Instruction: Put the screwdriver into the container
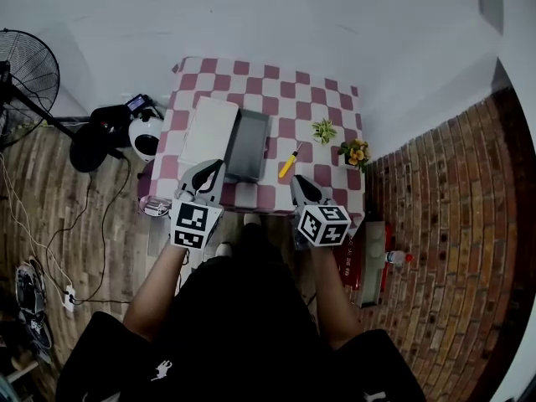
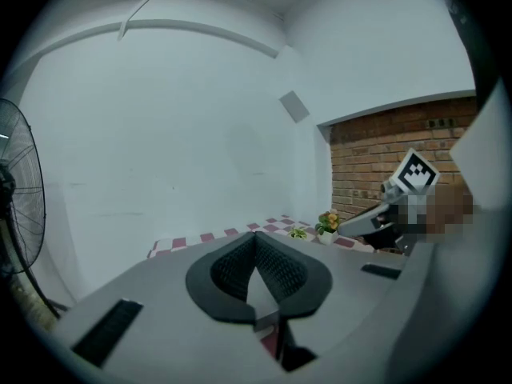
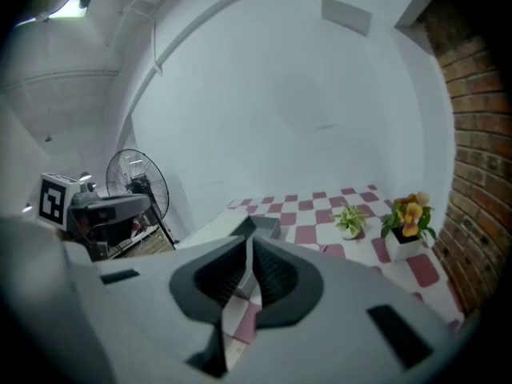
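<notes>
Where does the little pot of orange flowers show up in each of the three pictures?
Head view: the flower pot sits right of centre, by the brick wall.
Left gripper view: small, right of centre, before the brick wall.
Right gripper view: at the right, below mid-height.
Shared landmark: the checked tablecloth under it.

The fan (image 1: 29,78) is cut by the left edge (screwdriver (image 1: 288,163) tip too small).

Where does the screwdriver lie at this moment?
In the head view, the screwdriver lies on the checked table, just right of the grey container, left of the small green plant.
</notes>
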`<state>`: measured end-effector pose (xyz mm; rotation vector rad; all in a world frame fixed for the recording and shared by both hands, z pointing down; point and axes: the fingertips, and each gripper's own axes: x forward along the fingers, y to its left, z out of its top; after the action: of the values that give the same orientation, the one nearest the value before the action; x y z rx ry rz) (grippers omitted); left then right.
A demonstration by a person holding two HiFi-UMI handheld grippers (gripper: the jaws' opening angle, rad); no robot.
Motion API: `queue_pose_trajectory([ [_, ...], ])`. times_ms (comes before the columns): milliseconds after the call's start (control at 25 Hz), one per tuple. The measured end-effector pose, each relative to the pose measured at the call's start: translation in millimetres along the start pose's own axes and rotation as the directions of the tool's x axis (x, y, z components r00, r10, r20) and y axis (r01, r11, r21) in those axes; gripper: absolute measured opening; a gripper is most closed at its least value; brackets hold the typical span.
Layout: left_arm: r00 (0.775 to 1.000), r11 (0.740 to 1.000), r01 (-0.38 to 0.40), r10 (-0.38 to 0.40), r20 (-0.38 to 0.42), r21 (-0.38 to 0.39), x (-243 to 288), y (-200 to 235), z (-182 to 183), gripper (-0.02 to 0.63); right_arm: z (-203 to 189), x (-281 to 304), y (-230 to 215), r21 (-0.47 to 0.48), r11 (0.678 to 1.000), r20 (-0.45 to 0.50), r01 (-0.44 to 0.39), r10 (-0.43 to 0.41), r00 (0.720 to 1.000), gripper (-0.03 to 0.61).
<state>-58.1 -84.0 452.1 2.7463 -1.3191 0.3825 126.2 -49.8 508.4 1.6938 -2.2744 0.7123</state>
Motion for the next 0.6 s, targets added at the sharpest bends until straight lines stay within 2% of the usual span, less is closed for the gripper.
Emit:
queue_pose_trajectory([
  [280,0.996,0.998,0.001,-0.006,-0.092,-0.056,44.1,-9.8,-40.5,0.003,-41.4,67.7,-45.6,0.055,0.998,-0.161,0.037,-0.028,0.987,0.063],
  [520,0.986,0.999,0.001,-0.009,-0.167,-0.052,84.4,-8.1,-59.8,0.003,-71.3,120.0,-88.0,0.058,0.995,-0.301,0.078,-0.057,0.952,0.133],
  [600,0.982,0.999,-0.008,-0.002,-0.187,-0.051,94.5,-4.3,-64.3,0.003,-82.9,133.0,-98.6,0.069,0.993,-0.346,0.092,-0.063,0.936,0.174],
])
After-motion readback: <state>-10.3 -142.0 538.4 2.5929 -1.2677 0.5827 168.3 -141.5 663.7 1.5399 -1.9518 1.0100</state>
